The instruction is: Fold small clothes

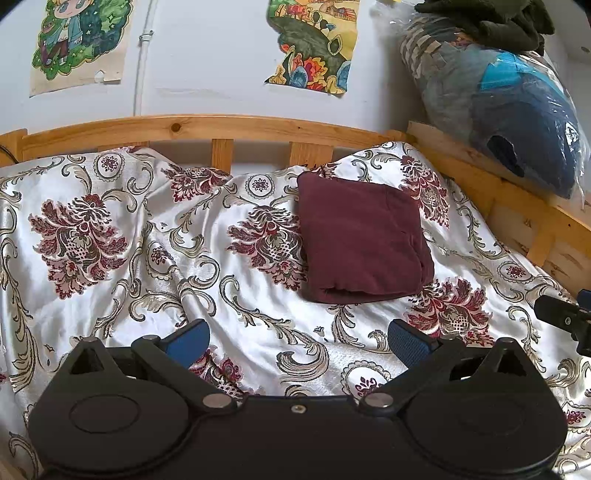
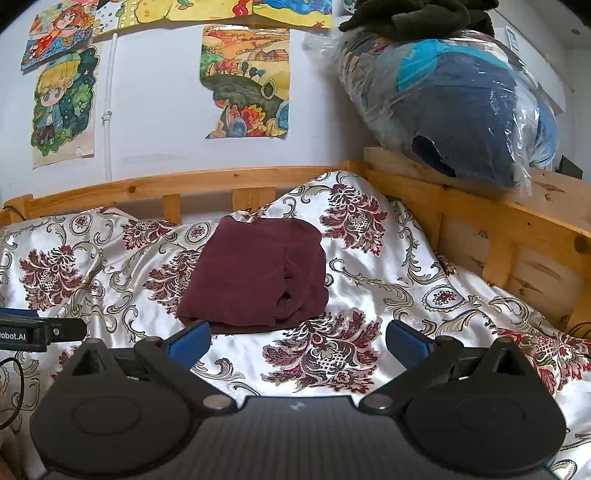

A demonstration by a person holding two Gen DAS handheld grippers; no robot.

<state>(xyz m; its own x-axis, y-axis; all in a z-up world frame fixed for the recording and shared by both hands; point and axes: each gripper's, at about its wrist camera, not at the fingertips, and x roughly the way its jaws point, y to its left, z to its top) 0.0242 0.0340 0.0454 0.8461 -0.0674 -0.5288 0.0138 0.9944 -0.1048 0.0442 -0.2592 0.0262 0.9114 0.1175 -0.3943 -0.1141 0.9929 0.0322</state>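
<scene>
Folded maroon garment lies on floral bedspread.

The folded cloth is a flat dark maroon, no print at all. The bedspread under it is shiny white satin covered in burgundy floral medallions with grey-beige scrolls and little round rosettes. Bed rail is honey-coloured pine with darker knots. Wall is a pale bluish white. The drawings on it are bright marker colours: one's a blond cartoon kid ringed in green, another is yellow, orange and blue landscape stuff. The clear bag shows navy and turquoise fabric, with an olive-black heap on top. Both grippers, left and right, are matte black with blue pads.
</scene>
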